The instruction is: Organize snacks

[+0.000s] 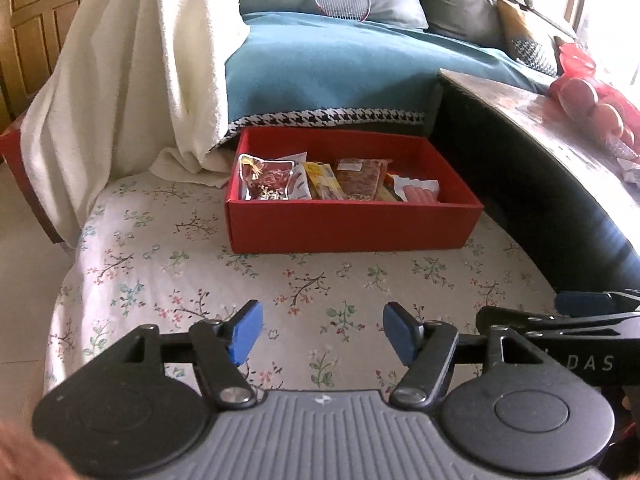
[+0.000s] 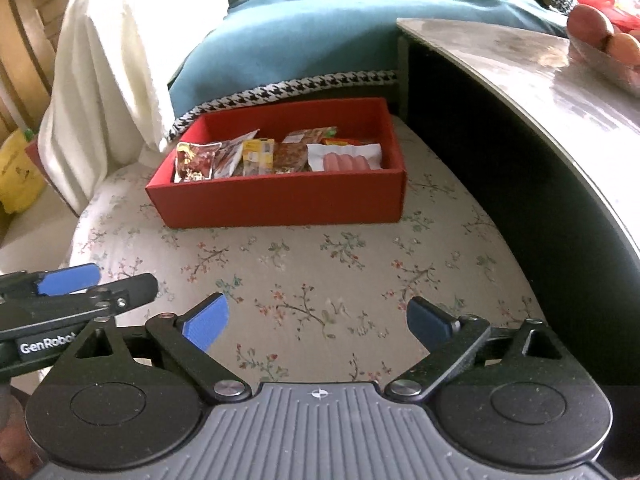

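Note:
A red box [image 1: 352, 224] [image 2: 280, 204] sits on a floral cushion [image 1: 280, 280] [image 2: 320, 280] and holds several snack packets: a dark red bag [image 1: 268, 178] [image 2: 196, 164] at the left, a yellow packet [image 1: 322, 182] [image 2: 258, 156], a brown packet [image 1: 360, 178] [image 2: 290, 158] and a sausage pack [image 1: 418, 192] [image 2: 344, 158] at the right. My left gripper [image 1: 322, 336] is open and empty above the cushion, well in front of the box. My right gripper [image 2: 318, 324] is open and empty too, beside the left one. Each gripper shows at the edge of the other's view.
A dark table with a pale top [image 1: 560, 120] [image 2: 540, 80] stands close on the right, with fruit in a bowl [image 2: 608, 48] on it. A white towel [image 1: 120, 80] [image 2: 120, 48] drapes at the left. A sofa with a blue blanket [image 1: 340, 68] lies behind the box.

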`<control>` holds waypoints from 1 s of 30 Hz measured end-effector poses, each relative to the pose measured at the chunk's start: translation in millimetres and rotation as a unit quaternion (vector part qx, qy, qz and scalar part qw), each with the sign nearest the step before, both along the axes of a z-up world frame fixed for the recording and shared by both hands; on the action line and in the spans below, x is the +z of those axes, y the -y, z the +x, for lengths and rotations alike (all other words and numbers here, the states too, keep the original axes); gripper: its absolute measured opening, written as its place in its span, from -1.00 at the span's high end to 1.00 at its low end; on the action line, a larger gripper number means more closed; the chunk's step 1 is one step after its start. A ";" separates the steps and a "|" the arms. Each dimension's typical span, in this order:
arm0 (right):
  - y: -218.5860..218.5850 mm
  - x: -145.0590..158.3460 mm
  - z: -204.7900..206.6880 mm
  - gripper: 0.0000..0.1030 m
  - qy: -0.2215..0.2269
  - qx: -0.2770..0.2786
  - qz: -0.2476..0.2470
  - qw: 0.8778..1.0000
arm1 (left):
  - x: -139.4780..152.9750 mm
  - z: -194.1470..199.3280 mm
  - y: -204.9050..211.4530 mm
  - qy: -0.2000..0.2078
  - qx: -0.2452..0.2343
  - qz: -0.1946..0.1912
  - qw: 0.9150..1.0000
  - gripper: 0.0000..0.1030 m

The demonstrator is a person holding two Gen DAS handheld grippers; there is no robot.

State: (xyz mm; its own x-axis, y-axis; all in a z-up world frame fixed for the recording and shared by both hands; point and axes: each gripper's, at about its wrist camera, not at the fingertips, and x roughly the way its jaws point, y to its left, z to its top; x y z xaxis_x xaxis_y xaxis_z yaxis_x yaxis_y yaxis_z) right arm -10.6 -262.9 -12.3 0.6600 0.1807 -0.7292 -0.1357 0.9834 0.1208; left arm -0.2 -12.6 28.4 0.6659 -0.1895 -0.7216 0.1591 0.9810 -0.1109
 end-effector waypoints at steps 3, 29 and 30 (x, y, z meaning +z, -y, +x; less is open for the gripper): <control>1.2 0.1 -6.0 -0.91 0.001 -0.004 0.002 1.000 | -0.2 -6.0 0.4 0.004 -0.001 0.004 1.000 -0.20; -3.6 -2.0 -14.7 -0.92 -0.004 -0.010 0.000 1.000 | -0.8 -18.4 1.8 0.014 0.001 0.019 1.000 -0.30; -3.7 -2.1 -14.4 -0.92 -0.004 -0.010 0.000 1.000 | -0.7 -18.5 1.8 0.015 0.001 0.019 1.000 -0.30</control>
